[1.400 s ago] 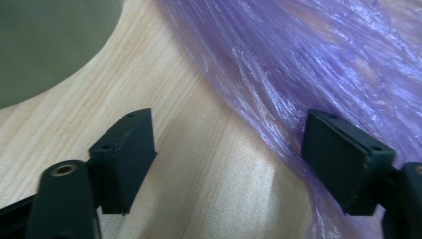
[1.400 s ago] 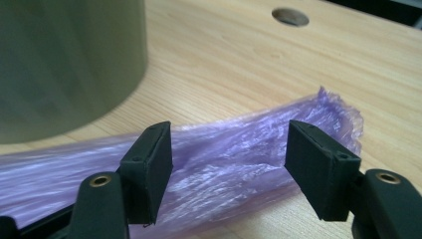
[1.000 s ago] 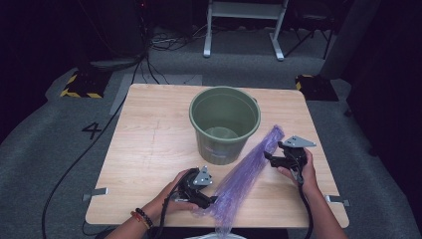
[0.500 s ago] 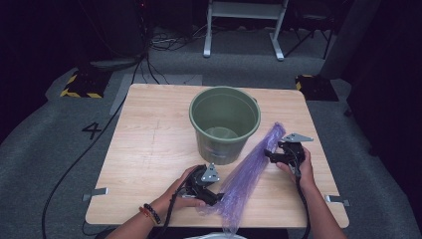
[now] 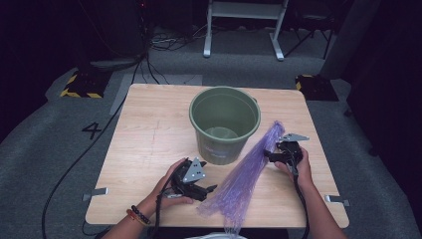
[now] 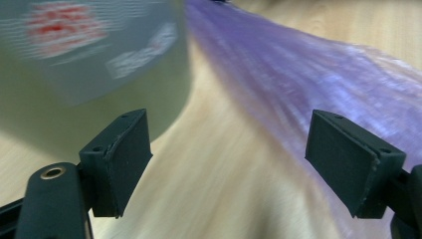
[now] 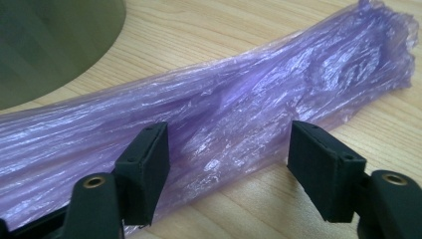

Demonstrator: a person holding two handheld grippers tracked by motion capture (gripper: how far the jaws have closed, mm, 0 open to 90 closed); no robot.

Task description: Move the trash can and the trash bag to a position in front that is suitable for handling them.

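Purple plastic bag (image 5: 249, 169) lies bunched lengthwise on table (image 5: 149, 144), just right of green bucket (image 5: 225, 122). Left claw (image 5: 203, 190) wide, beside bag's lower end. Right claw (image 5: 272, 155) wide, straddling bag's upper end.

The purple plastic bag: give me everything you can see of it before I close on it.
The thin, translucent purple plastic bag is crinkled and bunched lengthwise into a long strip. It lies flat on the pale wooden table, running diagonally beside the green plastic bucket; its near end fans out over the table's front edge. Both the left gripper and the right gripper stand open near it.
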